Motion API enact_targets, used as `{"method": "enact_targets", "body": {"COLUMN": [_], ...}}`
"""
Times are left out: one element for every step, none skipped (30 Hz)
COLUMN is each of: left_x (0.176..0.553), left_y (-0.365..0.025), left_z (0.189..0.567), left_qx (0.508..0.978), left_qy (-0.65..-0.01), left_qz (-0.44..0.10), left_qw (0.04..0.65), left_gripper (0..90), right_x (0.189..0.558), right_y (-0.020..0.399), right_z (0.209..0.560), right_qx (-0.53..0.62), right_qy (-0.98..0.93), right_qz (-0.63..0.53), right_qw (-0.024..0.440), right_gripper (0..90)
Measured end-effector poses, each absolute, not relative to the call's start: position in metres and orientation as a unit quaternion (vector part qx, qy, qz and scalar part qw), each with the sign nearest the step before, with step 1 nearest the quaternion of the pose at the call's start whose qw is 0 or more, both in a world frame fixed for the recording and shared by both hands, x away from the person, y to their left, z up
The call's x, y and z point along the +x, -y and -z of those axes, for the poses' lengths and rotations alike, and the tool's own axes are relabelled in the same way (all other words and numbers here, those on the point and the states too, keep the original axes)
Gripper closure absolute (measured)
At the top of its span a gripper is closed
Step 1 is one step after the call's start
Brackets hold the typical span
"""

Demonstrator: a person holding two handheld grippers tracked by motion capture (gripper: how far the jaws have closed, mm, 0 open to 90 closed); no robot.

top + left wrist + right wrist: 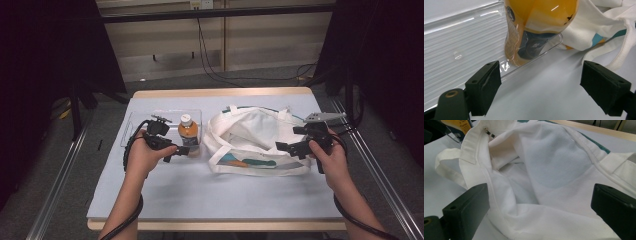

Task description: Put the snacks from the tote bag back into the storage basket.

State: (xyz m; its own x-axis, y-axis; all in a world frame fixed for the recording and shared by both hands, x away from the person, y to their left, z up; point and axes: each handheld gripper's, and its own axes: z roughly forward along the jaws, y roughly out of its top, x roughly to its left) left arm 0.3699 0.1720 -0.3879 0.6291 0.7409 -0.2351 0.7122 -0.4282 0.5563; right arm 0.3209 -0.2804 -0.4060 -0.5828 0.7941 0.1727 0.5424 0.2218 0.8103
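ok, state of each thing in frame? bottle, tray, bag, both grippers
bottle: upright in the tray, cap on, orange liquid inside.
clear tray: flat on the table, holding the bottle at its right end.
white bag: lying on the table, mouth gaping open, handles slack.
left gripper: open, jaws apart before the bottle, holding nothing.
right gripper: open, jaws apart at the bag's mouth, not clamped.

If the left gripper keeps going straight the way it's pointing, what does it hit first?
Most likely the near rim of the clear tray, and right behind it the orange drink bottle standing in that tray. The left gripper is open and aimed at the bottle's base, though the depth is hard to judge.
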Motion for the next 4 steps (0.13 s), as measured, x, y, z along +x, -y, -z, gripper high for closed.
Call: {"method": "enact_targets", "body": {"left_x": [0.3689, 0.3685, 0.3678, 0.3667], "left_y": [-0.1716, -0.1719, -0.1719, -0.1717], "left_z": [0.3886, 0.3888, 0.3892, 0.3898], "left_qx": [0.843, 0.844, 0.844, 0.844], "left_qy": [-0.432, -0.43, -0.429, -0.428], "left_qz": [-0.025, -0.023, -0.024, -0.024], "left_qw": [0.32, 0.319, 0.32, 0.323], "left_gripper": [16.5, 16.3, 16.1, 15.9], "right_x": [0.321, 0.321, 0.3209, 0.3209], "right_y": [0.2804, 0.2802, 0.2802, 0.2804], "right_z": [0.4061, 0.4061, 0.4061, 0.4061], "right_qx": [0.434, 0.434, 0.434, 0.434], "right_qy": [-0.769, -0.769, -0.77, -0.769], "right_qz": [-0.447, -0.447, -0.447, -0.447], "right_qw": [0.141, 0.14, 0.141, 0.14], "right_gripper": [1.5, 1.6, 1.6, 1.5]}}
